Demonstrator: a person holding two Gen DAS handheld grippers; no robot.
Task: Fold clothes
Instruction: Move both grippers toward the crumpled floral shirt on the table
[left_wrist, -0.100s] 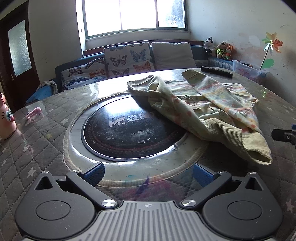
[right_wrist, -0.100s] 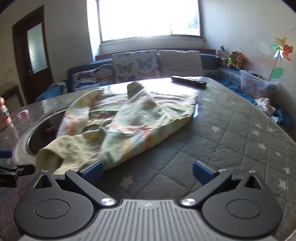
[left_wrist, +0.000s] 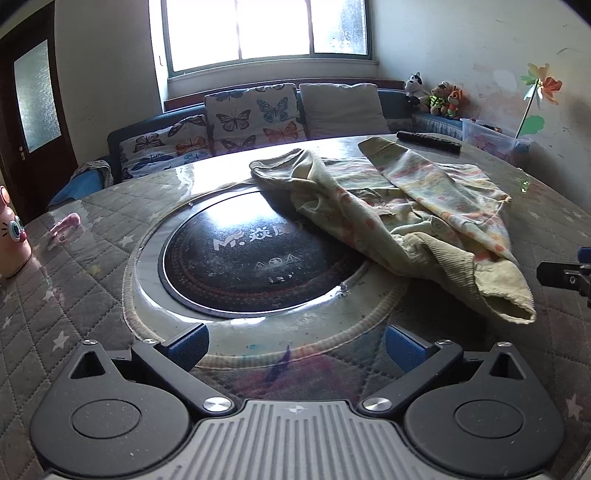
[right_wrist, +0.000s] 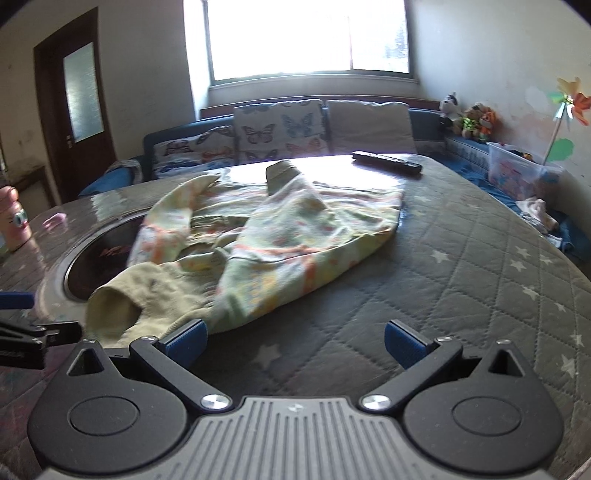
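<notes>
I have both sets of jaws spread wide with nothing between them: the left gripper (left_wrist: 295, 345) hovers over the near edge of the table (right_wrist: 480, 280) facing the dark round inset plate (left_wrist: 255, 266), the right gripper (right_wrist: 294, 341) just short of the garment (right_wrist: 266, 243). The pale printed garment lies crumpled near the table's middle, partly over the plate, one ribbed cuff (right_wrist: 110, 306) nearest my right jaws. Risk, as I judge it: pinching bunched layers would grab several plies at once and drag the heap, and the glossy plate lets cloth slide, skewing any fold.
</notes>
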